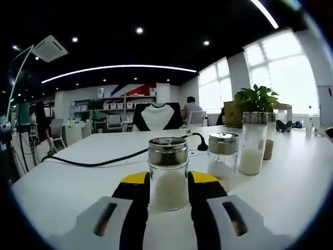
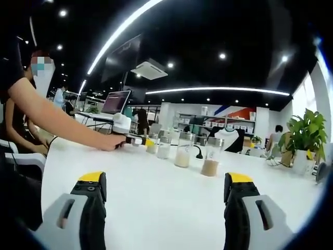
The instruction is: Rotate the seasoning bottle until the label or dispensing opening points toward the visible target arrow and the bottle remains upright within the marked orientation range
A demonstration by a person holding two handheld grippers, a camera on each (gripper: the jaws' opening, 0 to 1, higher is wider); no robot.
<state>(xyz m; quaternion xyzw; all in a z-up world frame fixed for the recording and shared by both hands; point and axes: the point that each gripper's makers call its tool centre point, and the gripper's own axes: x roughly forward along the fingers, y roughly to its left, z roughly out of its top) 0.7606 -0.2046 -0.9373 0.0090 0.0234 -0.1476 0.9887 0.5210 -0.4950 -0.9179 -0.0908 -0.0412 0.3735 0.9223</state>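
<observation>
I read this as the grasp step: in the left gripper view the left gripper (image 1: 169, 190) has its jaws either side of the seasoning bottle (image 1: 168, 173), which stands upright on the white table (image 1: 78, 182), but I can't tell whether the pads are actually pinching the glass or just flanking it. The right gripper (image 2: 165, 205) sits spread wide and empty over bare table, well apart from the row of shakers (image 2: 183, 150). I see no target arrow, so next I'd confirm grip, then twist slowly about the vertical without tipping it
</observation>
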